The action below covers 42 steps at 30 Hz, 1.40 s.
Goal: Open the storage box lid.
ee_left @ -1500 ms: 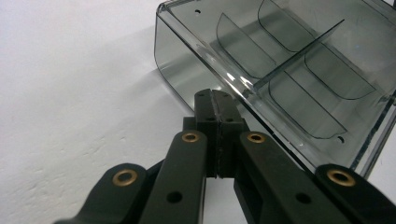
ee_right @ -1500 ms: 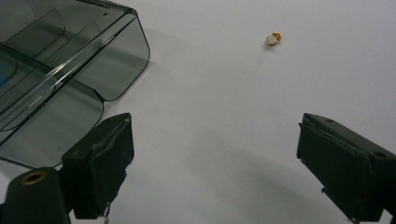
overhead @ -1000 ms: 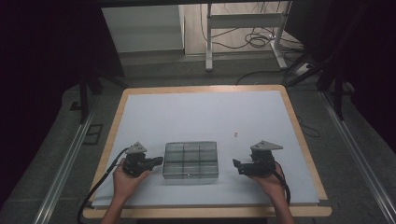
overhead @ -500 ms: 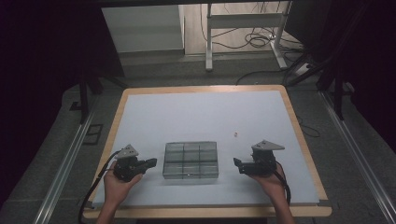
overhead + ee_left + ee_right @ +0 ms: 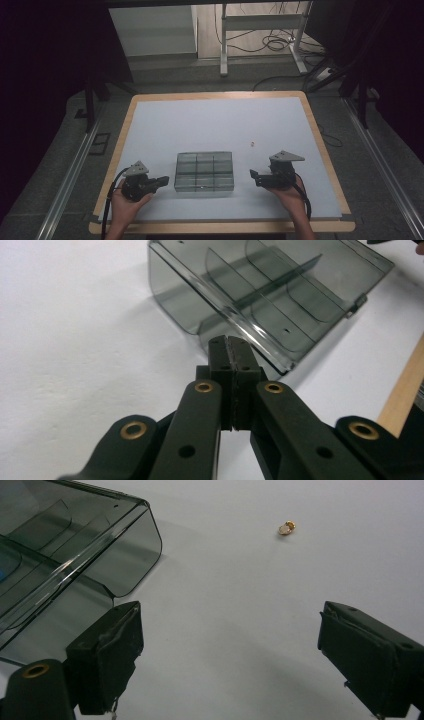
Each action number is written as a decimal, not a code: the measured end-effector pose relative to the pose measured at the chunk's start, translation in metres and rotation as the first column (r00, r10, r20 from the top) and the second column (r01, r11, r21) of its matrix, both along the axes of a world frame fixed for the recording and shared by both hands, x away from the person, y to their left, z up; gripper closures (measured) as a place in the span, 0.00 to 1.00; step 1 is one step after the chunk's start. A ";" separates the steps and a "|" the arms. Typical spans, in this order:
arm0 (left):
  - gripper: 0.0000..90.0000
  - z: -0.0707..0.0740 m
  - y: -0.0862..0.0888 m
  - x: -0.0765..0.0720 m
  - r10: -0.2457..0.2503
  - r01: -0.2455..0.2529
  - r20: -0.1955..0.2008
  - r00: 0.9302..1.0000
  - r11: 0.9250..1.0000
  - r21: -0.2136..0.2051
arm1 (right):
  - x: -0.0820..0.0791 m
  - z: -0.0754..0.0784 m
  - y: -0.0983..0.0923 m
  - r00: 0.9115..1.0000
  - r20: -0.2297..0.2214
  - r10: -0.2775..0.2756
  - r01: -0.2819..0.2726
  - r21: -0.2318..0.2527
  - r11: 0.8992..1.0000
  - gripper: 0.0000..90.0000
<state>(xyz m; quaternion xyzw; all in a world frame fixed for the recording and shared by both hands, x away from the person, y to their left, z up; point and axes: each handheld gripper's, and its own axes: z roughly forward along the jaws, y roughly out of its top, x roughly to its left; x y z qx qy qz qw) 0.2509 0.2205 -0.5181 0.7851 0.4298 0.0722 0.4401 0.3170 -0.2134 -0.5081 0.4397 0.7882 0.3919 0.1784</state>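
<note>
A smoky clear plastic box (image 5: 204, 171) with inner dividers lies closed on the white table top (image 5: 215, 120), near the front middle. My left gripper (image 5: 165, 180) sits just left of the box, pointing at its left side, jaws shut with nothing between them (image 5: 228, 342); the box (image 5: 270, 295) lies right beyond the tips. My right gripper (image 5: 253, 176) rests to the right of the box, jaws open and empty (image 5: 227, 645), with the box corner (image 5: 75, 555) at its left. A tiny gold-coloured piece (image 5: 253, 143) lies on the table beyond the right gripper (image 5: 286, 528).
The table has a wooden rim (image 5: 220, 227). Cables trail from both grippers toward the front edge. Beyond the far edge stand a metal frame (image 5: 260, 30) and loose cables on the floor. Dark floor rails run along both sides.
My left gripper has drawn back leftward and toward the front, away from the box's left side. The right gripper and the box have stayed put.
</note>
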 end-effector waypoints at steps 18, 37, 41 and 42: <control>1.00 -0.005 -0.010 -0.014 -0.056 0.056 -0.007 0.998 0.998 0.016 | 0.000 -0.002 0.003 1.000 -0.008 0.001 -0.001 -0.013 1.000 0.12; 1.00 -0.001 -0.015 -0.017 -0.078 0.078 0.008 0.997 0.997 0.011 | 0.000 -0.002 0.000 1.000 -0.005 -0.006 0.006 -0.015 1.000 0.12; 1.00 0.001 -0.013 -0.017 -0.073 0.073 0.026 0.997 0.997 -0.006 | 0.000 -0.002 0.000 1.000 -0.005 -0.006 0.006 -0.017 1.000 0.12; 1.00 0.001 -0.013 -0.017 -0.070 0.071 0.030 0.997 0.997 -0.011 | 0.000 -0.002 0.000 1.000 -0.005 -0.005 0.005 -0.017 1.000 0.12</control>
